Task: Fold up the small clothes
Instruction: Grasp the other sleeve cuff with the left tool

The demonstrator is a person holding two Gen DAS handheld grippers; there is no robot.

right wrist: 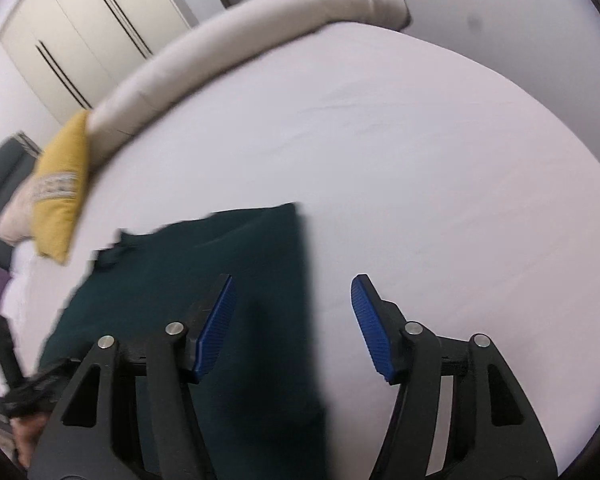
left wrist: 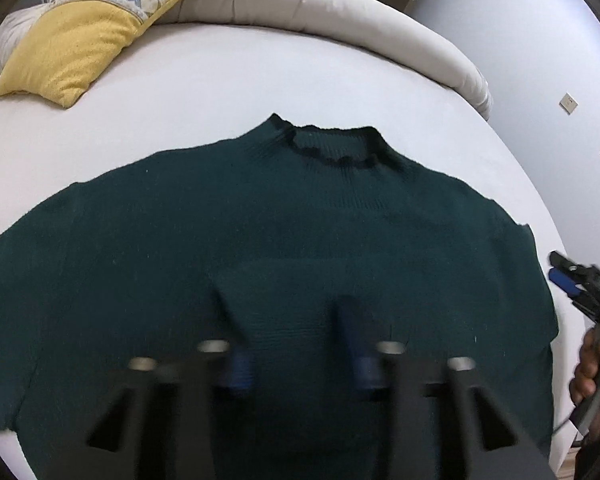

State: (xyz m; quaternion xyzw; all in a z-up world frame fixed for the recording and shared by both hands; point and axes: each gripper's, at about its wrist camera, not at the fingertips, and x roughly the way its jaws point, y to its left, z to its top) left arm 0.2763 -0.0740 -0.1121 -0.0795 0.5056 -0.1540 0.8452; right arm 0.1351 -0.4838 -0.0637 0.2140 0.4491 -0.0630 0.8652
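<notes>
The green sweater [left wrist: 260,248] is seen flat on the bed [left wrist: 180,92], collar away from the left hand-held gripper [left wrist: 296,344], spread above its body; the right hand-held gripper [right wrist: 292,320], spread, straddles its side edge.

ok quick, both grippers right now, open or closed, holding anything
Left gripper: open, empty, over the dark green sweater.
Right gripper: open, empty, at the sweater's edge.

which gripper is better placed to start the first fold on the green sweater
Right, probably. The right gripper is open astride the dark green sweater's side edge. The left gripper hangs over mid-body, no edge between its fingers.
</notes>
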